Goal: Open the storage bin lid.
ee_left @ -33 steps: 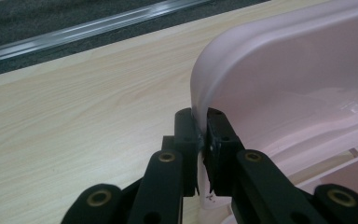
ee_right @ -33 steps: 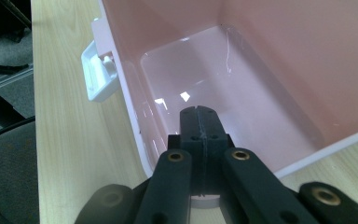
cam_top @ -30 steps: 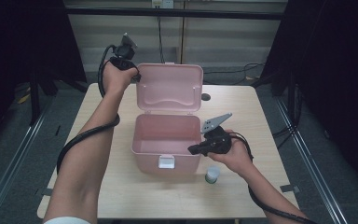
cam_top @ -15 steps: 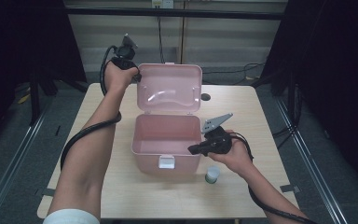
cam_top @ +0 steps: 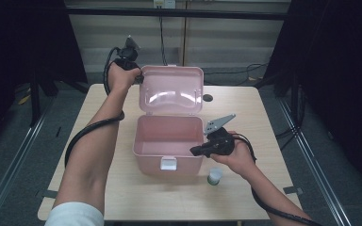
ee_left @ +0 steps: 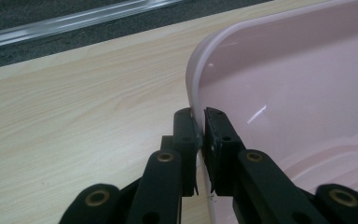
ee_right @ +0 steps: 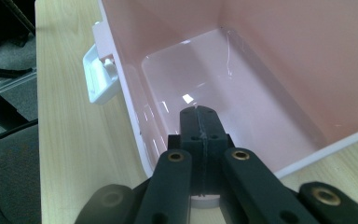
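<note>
- The pale wooden table [cam_top: 122, 188] takes up the middle of the room, with dark floor and metal rails on both sides.
- A pink plastic box [cam_top: 167, 143] sits on the table's middle, nearer the person than the far edge, its empty inside open to view.
- Its lid [cam_top: 172, 89] stands up behind the box, at the far side, tipped back a little with the hollow inner face turned toward the person.
- The person's left arm stretches along the left side of the table to the lid's far left corner.
- The left gripper [cam_top: 139, 77] is there, and its two black jaws are clamped on the lid's rim [ee_left: 193, 100], one pad on each face of the thin edge.
- The right gripper [cam_top: 195, 150] is at the box's near right corner, tips over the rim; its jaws are pressed flat together with nothing between them, hanging above the empty inside of the box [ee_right: 261, 93].
- A white latch [cam_top: 168, 163] sticks out from the middle of the box's near wall.
- A small round white-capped bottle [cam_top: 214, 176] stands on the table just near and right of the box, under the right hand.
- A little dark round spot [cam_top: 208, 98] lies on the table to the right of the lid.
</note>
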A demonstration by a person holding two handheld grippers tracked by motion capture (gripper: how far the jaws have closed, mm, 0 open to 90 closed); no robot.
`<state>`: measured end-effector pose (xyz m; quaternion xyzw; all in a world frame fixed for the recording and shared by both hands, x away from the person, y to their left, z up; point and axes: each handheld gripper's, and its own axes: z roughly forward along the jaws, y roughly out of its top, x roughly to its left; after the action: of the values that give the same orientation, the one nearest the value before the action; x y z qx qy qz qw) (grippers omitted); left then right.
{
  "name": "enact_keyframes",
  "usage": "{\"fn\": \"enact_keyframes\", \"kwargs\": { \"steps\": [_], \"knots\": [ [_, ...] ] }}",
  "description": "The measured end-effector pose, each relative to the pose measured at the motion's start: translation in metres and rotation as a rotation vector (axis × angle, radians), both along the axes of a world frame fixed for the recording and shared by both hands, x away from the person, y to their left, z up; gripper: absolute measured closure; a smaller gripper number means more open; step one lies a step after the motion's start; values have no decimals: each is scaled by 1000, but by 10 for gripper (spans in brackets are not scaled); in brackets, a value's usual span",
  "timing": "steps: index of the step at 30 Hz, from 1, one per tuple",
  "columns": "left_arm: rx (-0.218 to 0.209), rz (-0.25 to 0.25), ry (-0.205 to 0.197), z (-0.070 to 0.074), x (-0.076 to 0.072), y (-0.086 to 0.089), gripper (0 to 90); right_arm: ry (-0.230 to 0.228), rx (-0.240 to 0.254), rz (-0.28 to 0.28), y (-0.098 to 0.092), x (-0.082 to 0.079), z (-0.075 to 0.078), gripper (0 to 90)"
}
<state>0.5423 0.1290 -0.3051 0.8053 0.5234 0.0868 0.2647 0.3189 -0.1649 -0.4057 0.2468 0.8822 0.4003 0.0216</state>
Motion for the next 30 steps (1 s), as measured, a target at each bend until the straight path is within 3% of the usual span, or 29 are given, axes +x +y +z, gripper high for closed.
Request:
{"fn": "enact_keyframes", "kwargs": {
  "steps": [30],
  "knots": [
    [14, 21, 40, -24, 15, -2, 833, 4, 11, -1, -2, 0, -1, 900]
  ]
}}
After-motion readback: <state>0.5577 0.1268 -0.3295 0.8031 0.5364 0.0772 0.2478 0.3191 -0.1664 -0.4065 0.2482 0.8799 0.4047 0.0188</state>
